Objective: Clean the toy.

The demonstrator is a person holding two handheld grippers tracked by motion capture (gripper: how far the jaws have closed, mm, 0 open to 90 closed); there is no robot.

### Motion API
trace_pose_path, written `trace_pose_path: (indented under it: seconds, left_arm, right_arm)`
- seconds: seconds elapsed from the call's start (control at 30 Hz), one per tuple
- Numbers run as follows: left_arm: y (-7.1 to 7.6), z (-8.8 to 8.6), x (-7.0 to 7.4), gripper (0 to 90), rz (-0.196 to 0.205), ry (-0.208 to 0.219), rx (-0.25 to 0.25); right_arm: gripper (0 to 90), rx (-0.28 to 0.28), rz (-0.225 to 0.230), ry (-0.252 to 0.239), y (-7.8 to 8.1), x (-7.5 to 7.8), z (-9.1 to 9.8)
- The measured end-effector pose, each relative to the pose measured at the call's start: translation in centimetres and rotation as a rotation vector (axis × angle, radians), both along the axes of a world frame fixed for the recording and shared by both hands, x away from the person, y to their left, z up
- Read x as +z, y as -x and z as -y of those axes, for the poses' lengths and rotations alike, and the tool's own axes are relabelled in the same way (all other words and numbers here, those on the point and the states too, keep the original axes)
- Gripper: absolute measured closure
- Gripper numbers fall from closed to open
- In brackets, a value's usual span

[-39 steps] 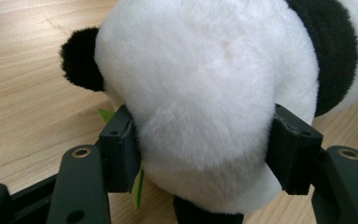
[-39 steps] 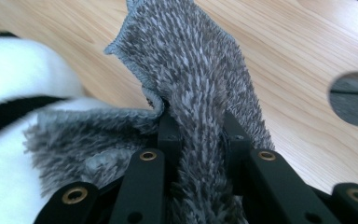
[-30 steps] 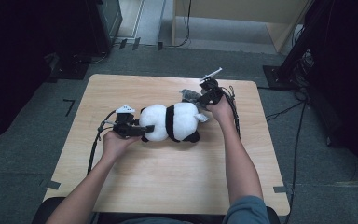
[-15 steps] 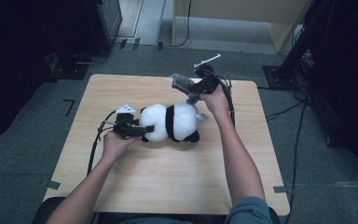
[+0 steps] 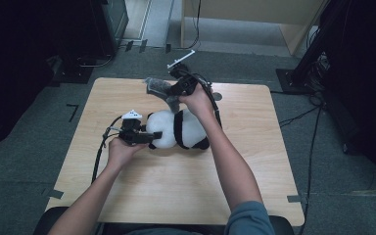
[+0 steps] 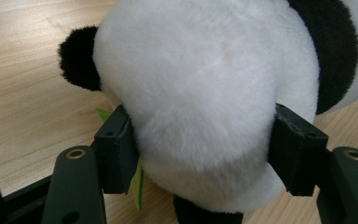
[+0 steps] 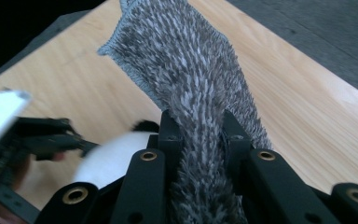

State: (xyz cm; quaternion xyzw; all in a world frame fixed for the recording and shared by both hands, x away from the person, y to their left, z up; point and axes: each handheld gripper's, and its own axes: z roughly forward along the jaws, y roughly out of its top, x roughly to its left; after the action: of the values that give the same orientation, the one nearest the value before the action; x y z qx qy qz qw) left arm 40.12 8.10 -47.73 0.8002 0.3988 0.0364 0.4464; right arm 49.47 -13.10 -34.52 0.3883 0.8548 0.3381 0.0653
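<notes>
A black and white panda plush (image 5: pixel 186 129) lies on the wooden table (image 5: pixel 176 186). My left gripper (image 5: pixel 152 136) is at its left end, shut on the white round head (image 6: pixel 205 93), with a pad pressing in on each side. A small green piece (image 6: pixel 137 182) shows under the plush by the left jaw. My right gripper (image 5: pixel 174 90) is raised above and behind the panda, shut on a grey shaggy cloth (image 5: pixel 157 87). In the right gripper view the cloth (image 7: pixel 186 60) stands up from between the jaws of that gripper (image 7: pixel 200 126), and the plush (image 7: pixel 112 154) lies below.
Cables trail from both grippers over the table. Bare wood lies in front of the panda and at the right side (image 5: pixel 254 147). Dark equipment and a cabinet stand on the floor beyond the far edge.
My right gripper has risen and swung left, away from the panda's right end, carrying the grey cloth. The left gripper and the plush have stayed put.
</notes>
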Motion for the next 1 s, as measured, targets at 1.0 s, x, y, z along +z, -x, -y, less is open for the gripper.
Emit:
trace_pose_path:
  seconds: [1.0]
  left_arm:
    - [0.0,0.1,0.1,34.7,-0.007,-0.007,0.007]
  right_arm:
    - [75.7,0.03,-0.153,0.09,-1.8,-5.9,-1.8]
